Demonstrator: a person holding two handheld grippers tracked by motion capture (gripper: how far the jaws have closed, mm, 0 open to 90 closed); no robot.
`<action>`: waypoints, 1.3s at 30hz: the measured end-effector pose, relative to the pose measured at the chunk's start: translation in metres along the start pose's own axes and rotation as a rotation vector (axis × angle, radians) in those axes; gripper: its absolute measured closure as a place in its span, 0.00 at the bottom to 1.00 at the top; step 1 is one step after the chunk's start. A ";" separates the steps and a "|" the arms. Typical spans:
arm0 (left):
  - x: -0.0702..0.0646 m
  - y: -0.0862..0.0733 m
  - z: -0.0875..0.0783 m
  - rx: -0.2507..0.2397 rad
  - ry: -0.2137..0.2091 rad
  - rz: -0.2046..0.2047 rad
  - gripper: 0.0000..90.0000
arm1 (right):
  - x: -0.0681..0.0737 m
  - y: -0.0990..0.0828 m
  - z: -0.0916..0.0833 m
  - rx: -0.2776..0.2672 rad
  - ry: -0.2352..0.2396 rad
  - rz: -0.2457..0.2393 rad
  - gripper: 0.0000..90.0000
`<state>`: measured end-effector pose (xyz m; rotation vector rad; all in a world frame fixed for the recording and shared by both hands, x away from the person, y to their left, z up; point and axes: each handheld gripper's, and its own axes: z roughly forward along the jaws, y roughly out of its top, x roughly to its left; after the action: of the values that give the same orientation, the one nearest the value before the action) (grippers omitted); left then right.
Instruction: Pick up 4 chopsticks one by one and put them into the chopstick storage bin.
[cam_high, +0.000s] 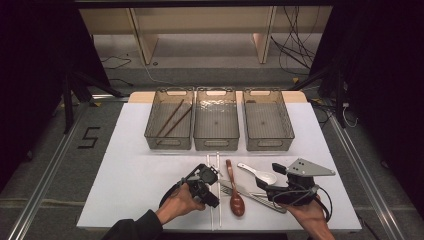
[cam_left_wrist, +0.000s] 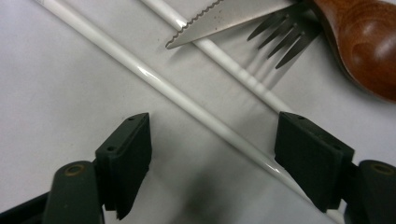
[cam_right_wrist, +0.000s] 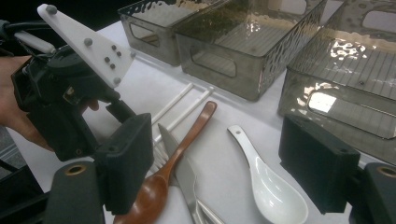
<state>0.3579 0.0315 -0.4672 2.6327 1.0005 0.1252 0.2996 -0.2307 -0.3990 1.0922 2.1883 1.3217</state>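
Where cutlery lies, white tabletop (cam_high: 135, 175), dk room.

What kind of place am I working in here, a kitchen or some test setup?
Most likely a lab or recording setup, not a kitchen. A white table stands on a floor with metal rails, loose cables trail behind it, and three bins sit in a row beyond the laid-out cutlery.

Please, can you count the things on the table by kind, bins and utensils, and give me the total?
Bins: 3
Brown chopsticks, in the left bin: 2
White chopsticks: 2
Wooden spoon: 1
White spoon: 1
Knife: 1
Fork: 1
Total: 11
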 end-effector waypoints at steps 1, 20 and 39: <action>0.000 0.000 0.000 0.001 0.000 0.009 0.32 | 0.000 0.000 0.000 0.001 0.000 0.001 0.30; 0.014 -0.005 -0.007 0.041 -0.031 0.037 0.61 | 0.000 0.000 -0.001 0.000 -0.001 0.002 0.30; 0.028 -0.006 -0.010 0.063 -0.047 0.008 0.78 | 0.000 0.000 -0.001 -0.001 0.000 0.001 0.30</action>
<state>0.3729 0.0570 -0.4609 2.6835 0.9937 0.0340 0.2990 -0.2308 -0.3984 1.0928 2.1870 1.3237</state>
